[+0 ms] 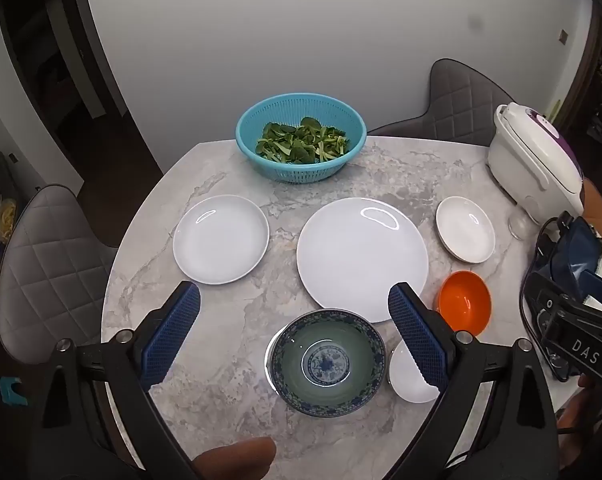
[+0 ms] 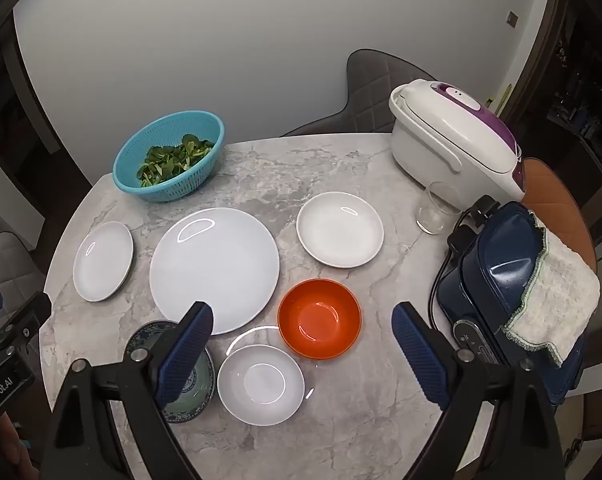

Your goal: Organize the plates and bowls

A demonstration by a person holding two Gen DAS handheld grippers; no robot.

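A: Grippers first. How do they stand?

B: The left gripper hangs over the near edge of the marble table, jaws spread wide, nothing between the pads. The right gripper is the same: wide apart and empty.

A: Below them?

B: Under the left one sits the blue-patterned bowl, upright, with a small white bowl just to its right. Beyond that is the orange bowl, near the rim of the large white plate.

A: And further out?

B: A medium white plate lies left of the large one, apart from it. A small white dish lies to the right. At the far edge stands a teal colander of green leaves. On the right are a white and purple cooker, a drinking glass, and a dark blue appliance with a cloth draped over it.
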